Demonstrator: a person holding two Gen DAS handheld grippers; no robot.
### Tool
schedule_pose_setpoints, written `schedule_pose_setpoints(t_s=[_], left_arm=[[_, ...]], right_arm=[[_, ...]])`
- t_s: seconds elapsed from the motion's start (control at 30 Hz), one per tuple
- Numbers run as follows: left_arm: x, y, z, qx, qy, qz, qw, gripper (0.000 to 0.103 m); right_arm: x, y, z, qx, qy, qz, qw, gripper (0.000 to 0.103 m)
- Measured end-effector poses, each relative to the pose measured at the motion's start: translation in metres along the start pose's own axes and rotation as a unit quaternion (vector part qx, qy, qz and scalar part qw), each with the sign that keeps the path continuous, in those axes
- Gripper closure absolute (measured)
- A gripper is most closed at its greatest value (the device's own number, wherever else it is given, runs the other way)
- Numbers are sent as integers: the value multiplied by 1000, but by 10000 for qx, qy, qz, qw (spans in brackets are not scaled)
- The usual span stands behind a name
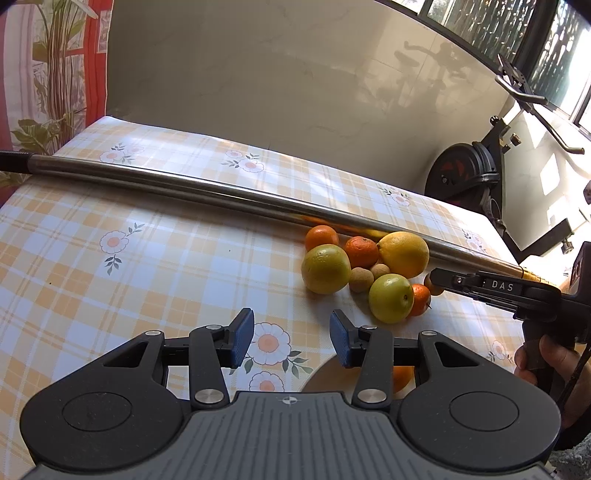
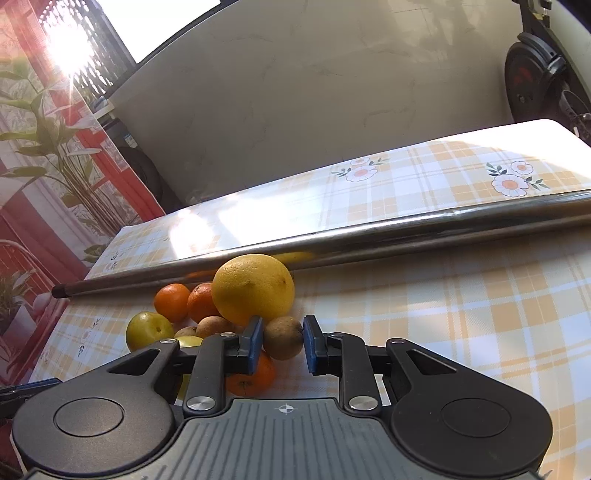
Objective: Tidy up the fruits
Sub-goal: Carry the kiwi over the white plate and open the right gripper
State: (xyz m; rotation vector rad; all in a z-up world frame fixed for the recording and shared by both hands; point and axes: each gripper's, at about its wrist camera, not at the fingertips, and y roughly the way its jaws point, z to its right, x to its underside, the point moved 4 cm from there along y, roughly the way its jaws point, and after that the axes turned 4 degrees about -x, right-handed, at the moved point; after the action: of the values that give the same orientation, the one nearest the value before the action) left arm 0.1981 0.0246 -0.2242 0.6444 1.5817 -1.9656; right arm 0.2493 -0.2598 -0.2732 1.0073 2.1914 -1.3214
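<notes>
Brown, small and firm, the round fruit sits between your right gripper pads, jaws apart and not yet clamped; squeeze its middle gently while your left gripper hangs open and empty

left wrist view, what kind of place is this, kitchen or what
Probably a living space in a home, not clearly a kitchen. A table with a plaid floral tablecloth holds a pile of fruit, an exercise bike stands by the wall, and barred windows let sunlight in.
</notes>
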Motion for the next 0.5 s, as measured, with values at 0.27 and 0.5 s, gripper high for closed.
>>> schedule_pose_setpoints(t_s=[0.27, 0.5], left_arm=[[5, -15, -1, 96, 29, 45, 9999, 55], [15, -27, 1, 126, 164, 49, 9998, 54]], right_arm=[[10, -52, -25, -114, -243, 185, 9995, 82], [54, -106, -53, -27, -800, 72, 9968, 82]])
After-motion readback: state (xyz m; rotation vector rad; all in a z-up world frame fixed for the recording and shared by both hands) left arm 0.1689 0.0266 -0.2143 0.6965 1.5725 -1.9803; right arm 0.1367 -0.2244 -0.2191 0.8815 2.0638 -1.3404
